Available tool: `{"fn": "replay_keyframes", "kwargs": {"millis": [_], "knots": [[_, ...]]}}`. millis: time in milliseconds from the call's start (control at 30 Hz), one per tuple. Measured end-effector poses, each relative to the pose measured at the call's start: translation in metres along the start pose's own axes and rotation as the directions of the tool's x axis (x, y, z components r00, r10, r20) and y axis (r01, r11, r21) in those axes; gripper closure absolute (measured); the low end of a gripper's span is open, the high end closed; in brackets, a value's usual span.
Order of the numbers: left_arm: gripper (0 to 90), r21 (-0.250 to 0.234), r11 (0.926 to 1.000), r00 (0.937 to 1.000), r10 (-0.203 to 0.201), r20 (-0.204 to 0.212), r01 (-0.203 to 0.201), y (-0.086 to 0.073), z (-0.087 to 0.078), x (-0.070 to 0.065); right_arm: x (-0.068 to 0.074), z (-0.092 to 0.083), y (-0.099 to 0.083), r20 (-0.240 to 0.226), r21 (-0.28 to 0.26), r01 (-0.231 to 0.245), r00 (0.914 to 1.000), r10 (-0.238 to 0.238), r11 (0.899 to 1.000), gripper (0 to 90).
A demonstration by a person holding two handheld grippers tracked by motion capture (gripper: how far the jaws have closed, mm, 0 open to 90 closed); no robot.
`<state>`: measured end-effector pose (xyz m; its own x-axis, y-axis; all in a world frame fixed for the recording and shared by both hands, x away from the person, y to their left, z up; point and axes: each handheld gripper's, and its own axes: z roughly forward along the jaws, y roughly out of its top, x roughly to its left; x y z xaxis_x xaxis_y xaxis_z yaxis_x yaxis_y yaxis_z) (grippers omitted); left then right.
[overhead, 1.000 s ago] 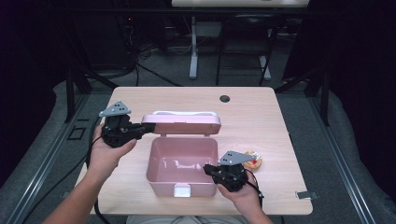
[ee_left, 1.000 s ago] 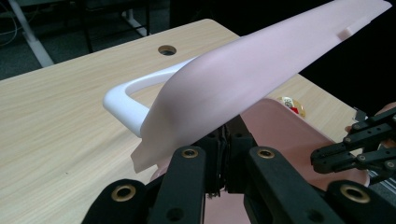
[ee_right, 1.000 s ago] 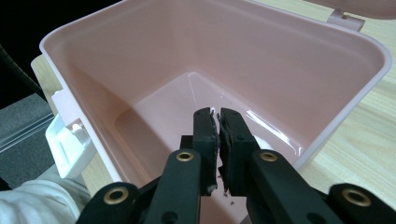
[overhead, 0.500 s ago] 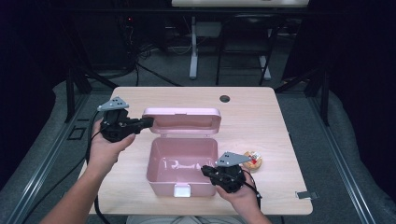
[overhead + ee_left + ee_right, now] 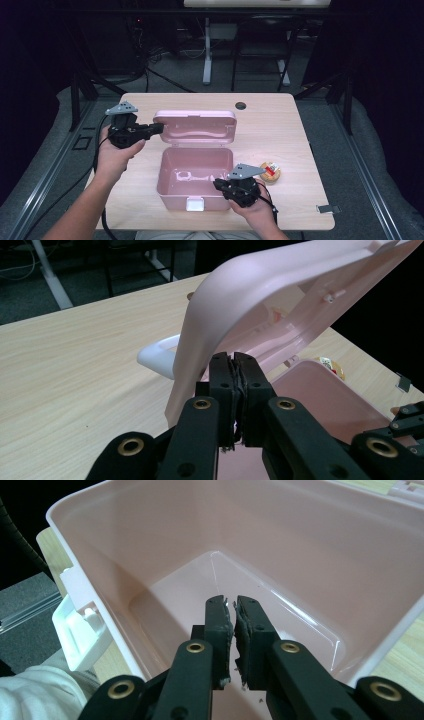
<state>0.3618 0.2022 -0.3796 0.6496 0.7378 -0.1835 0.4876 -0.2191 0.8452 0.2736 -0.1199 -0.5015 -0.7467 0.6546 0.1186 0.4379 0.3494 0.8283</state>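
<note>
The left claw (image 5: 159,128), pressed together, props the pink box's lid (image 5: 196,127); the right claw (image 5: 218,184), also closed, hangs over the box (image 5: 172,182).

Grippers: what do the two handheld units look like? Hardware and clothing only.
Both are black. The left gripper and the right gripper each carry a grey three-cornered plate on top and trail a black cable. In the gripper views each has two black jaws with worn, ragged pads, on black arms with brass-coloured rivets. The forearms are bare in the high view, no sleeves visible there.
</note>
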Motion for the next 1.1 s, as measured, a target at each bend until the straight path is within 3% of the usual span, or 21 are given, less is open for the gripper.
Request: {"fn": "replay_keyframes", "kwargs": {"millis": [700, 900, 1100], "knots": [[83.5, 0.010, 0.9996, 0.9994, -0.028, -0.022, 0.028, -0.007, 0.006, 0.011, 0.002, 0.003, -0.001, -0.003, 0.002, 0.010, 0.9999, -0.010, 1.000, 83.4], [75.6, 0.013, 0.9995, 0.9995, -0.027, -0.015, 0.027, -0.017, 0.009, 0.008, 0.003, 0.003, -0.002, 0.008, 0.003, 0.019, 0.9998, -0.019, 1.000, 85.0], [65.3, 0.021, 0.9996, 0.9999, -0.017, -0.003, 0.017, -0.038, 0.014, 0.004, 0.002, 0.003, -0.002, 0.008, 0.002, 0.021, 0.9998, -0.021, 1.000, 85.7]]}}
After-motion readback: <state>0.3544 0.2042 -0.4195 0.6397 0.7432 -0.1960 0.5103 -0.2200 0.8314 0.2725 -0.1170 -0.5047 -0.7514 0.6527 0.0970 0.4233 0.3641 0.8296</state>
